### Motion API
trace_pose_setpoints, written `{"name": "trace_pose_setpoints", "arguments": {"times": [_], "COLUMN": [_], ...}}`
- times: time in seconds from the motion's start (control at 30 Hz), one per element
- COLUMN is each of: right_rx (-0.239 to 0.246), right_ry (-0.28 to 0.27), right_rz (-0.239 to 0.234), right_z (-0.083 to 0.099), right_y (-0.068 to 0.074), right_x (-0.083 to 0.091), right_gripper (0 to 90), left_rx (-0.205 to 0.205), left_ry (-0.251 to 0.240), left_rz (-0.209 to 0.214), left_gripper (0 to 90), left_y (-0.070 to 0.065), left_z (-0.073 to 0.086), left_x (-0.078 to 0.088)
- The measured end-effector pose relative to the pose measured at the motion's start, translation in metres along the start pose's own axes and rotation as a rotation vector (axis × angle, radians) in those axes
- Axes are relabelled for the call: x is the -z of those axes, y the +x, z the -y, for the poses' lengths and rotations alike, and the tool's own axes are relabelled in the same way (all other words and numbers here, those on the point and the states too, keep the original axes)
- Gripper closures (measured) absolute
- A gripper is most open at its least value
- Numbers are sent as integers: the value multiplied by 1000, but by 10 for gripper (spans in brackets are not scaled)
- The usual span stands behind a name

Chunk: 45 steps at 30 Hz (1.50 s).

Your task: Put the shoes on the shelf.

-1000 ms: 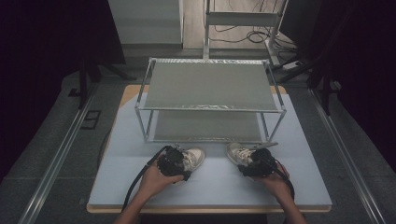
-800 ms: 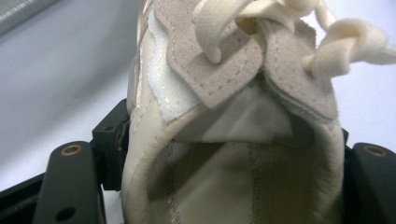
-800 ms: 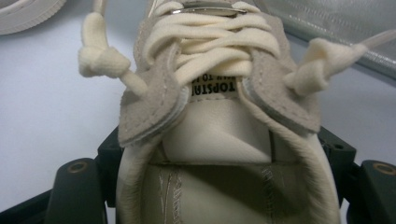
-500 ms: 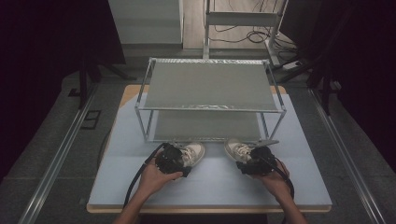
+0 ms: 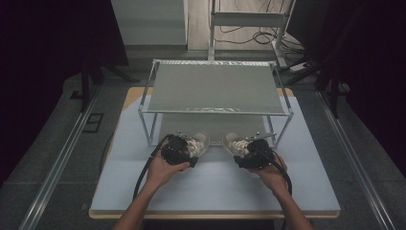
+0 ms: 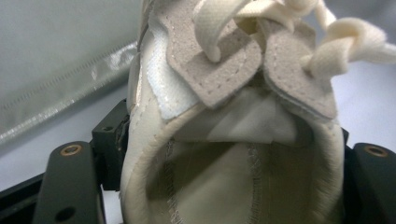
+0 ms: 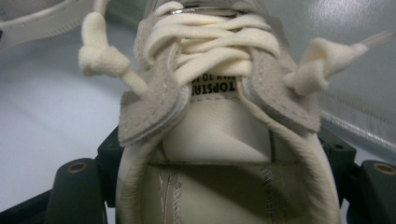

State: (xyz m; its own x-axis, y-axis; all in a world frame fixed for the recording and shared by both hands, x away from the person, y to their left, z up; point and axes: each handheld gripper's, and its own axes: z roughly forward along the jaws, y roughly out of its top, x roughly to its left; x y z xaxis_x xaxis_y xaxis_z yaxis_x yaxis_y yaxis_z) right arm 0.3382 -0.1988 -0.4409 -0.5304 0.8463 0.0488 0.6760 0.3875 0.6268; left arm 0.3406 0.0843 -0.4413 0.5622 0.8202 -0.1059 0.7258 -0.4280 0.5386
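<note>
Two cream lace-up shoes are held side by side just in front of a metal rack. My left gripper (image 5: 183, 149) is shut on the left shoe (image 5: 197, 143), its black jaws clamping the sides of the heel opening. The left gripper view looks into that shoe (image 6: 233, 116) from behind, over its tongue and laces. My right gripper (image 5: 251, 153) is shut on the right shoe (image 5: 234, 143) in the same way. In the right gripper view the right shoe (image 7: 219, 116) shows its laces and a printed tongue label. Both toes point toward the rack's lower shelf (image 5: 210, 125).
The two-tier rack (image 5: 215, 88) stands at the middle of the pale blue table top (image 5: 215, 187); its front posts flank the shoes. Black cables trail from both grippers toward the table's near edge. Dark floor and rails lie on either side.
Both hands have carried their shoes forward toward the rack and slightly upward. The grips look unchanged.
</note>
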Motion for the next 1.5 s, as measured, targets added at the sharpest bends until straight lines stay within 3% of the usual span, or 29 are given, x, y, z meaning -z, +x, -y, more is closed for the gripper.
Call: {"name": "trace_pose_setpoints", "arguments": {"times": [0.2,0.37,0.47,0.5,0.7,0.73,1.07,1.13,1.23,1.43,1.47,1.5], "right_rx": [-31,-43,-56,-61,-76,-78,-95,-120,-100,-115,-120,-128], "right_ry": [-2,3,6,4,7,8,-5,-7,-24,-7,-8,-10], "right_rz": [17,30,36,40,57,59,90,99,117,146,148,148], "right_z": [-12,-18,-20,-21,-23,-23,-28,-30,-31,-32,-32,-33], "right_y": [5,8,7,7,4,4,5,5,1,2,2,2], "right_x": [-13,-24,-28,-29,-35,-36,-44,-46,-51,-60,-61,-63], "right_gripper": [269,269,268,269,268,268,267,267,266,266,266,266], "left_rx": [-12,27,28,0,-4,-24,-40,-23,-9,-14,-3,36], "left_ry": [14,19,27,36,40,41,41,38,46,70,61,35], "left_rz": [-7,-15,-20,-31,-29,-32,-78,-72,-71,-91,-91,-86], "left_gripper": [277,277,277,277,276,276,275,275,274,273,273,273], "left_y": [0,3,3,5,4,5,-3,-1,0,0,-1,-2], "left_z": [-12,-22,-24,-26,-29,-30,-45,-49,-51,-53,-54,-54], "left_x": [-7,-19,-23,-27,-33,-34,-39,-42,-48,-55,-56,-59]}}
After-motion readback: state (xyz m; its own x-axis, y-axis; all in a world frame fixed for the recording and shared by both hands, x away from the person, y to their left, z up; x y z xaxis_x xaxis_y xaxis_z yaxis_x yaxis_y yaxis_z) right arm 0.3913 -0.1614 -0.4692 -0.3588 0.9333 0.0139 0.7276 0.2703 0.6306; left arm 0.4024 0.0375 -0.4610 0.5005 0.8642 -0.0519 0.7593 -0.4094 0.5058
